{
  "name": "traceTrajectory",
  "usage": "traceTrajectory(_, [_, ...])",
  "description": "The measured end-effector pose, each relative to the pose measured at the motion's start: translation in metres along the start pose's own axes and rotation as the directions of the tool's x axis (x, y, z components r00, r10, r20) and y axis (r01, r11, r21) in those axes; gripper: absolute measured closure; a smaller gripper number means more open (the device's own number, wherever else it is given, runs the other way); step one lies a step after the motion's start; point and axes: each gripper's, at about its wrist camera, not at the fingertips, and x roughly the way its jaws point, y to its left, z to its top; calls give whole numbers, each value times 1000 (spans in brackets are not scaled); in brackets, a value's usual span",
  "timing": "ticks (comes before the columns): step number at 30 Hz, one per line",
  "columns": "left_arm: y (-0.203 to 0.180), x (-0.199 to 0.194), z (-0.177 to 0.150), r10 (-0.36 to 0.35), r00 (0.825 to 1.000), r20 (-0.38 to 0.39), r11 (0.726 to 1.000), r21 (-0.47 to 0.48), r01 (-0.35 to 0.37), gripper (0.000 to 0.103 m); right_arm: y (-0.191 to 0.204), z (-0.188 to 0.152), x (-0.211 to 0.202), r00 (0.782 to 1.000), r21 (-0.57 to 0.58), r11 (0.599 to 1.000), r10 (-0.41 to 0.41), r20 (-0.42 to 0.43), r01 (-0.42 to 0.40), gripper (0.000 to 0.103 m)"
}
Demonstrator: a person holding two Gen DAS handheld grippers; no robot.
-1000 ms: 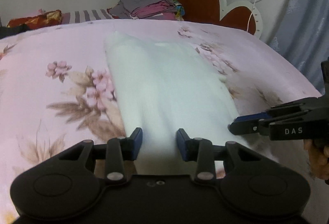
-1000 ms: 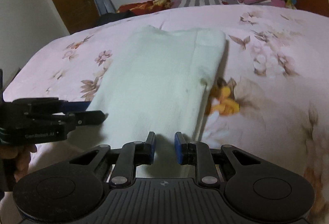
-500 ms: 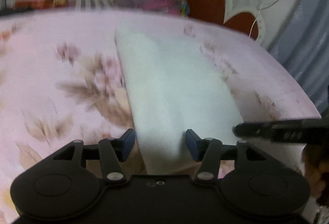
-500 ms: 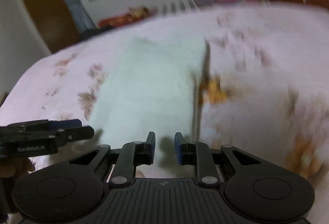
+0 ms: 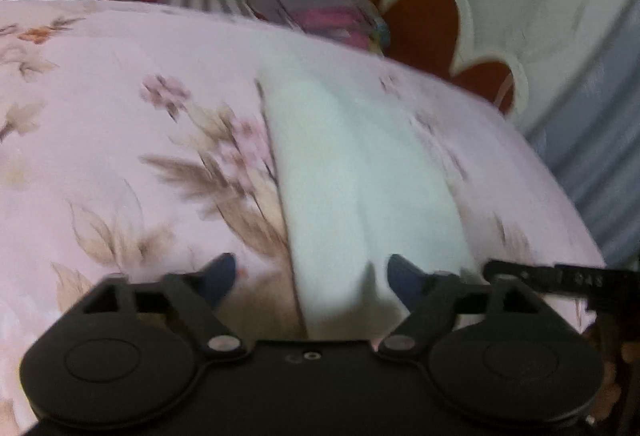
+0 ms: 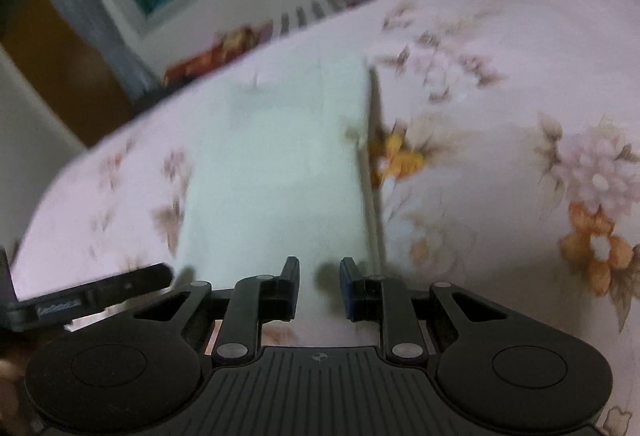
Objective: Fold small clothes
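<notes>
Both views blurred; left gripper [image 5: 310, 276] fingers spread wide, right gripper [image 6: 319, 288] fingers parted; white garment [image 5: 360, 172] near hem hidden.

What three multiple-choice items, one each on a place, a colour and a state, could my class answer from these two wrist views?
1. Where does the folded garment lie?
A. on the floral bedspread
B. on a chair
C. on the floor

2. What colour is it?
A. red
B. pale whitish
C. black

3. How do the left gripper jaws stand?
A. shut on cloth
B. wide open
C. out of view

Answers: 1 A, pink flowered sheet surrounds it; 2 B, it looks pale in both views; 3 B, a broad gap separates the fingers.
</notes>
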Motion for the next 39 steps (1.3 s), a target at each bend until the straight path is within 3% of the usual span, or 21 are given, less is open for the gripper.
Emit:
traceTrajectory(1, [3,3,9,2,1000,4,1000,-23,-2,22,-4,7,-1,1000,23,1000,-4,25,4,64])
traceTrajectory(2, [5,6,16,1,1000,10,999,-40,0,22,-9,15,-1,999,47,999,6,47,-9,37])
traceTrajectory(3, [6,10,24,-8,1000,20,999,-51,9,22,-14,22,-1,997,72,997,18,72,-23,32])
traceTrajectory(6, [5,24,46,-16,1000,16,998,-56,17,23,-29,47,12,993,125,988,77,91,-88,33])
traceTrajectory(11, [9,52,67,-50,998,-32,991,-123,45,29,-55,82,50,989,193,970,139,51,-147,33])
traceTrajectory(14, [18,70,69,-87,994,-65,974,-215,71,38,-67,92,73,982,213,959,187,9,-184,33])
traceTrajectory(17, [29,84,66,-126,989,-76,947,-306,97,37,-79,95,88,976,234,949,217,-6,-210,33])
traceTrajectory(19, [34,89,65,-144,987,-69,937,-332,113,37,-91,95,97,956,282,917,294,-2,-281,38])
traceTrajectory(22, [34,93,64,-149,987,-58,938,-323,123,38,-94,97,108,948,278,912,319,-23,-300,42])
traceTrajectory(23, [32,95,65,-146,988,-54,940,-317,122,45,-90,99,110,950,261,921,310,-36,-290,43])
traceTrajectory(25, [29,99,66,-126,991,-53,949,-296,105,49,-77,101,111,958,217,940,281,-57,-262,44])
traceTrajectory(27, [26,98,67,-112,992,-55,953,-290,92,49,-69,101,115,953,200,942,291,-84,-270,59])
traceTrajectory(35, [21,95,75,-81,992,-94,969,-241,56,37,-81,105,117,941,247,928,316,-121,-280,59])
traceTrajectory(39, [16,103,77,-70,993,-97,977,-209,48,46,-62,107,126,947,196,945,292,-135,-263,59])
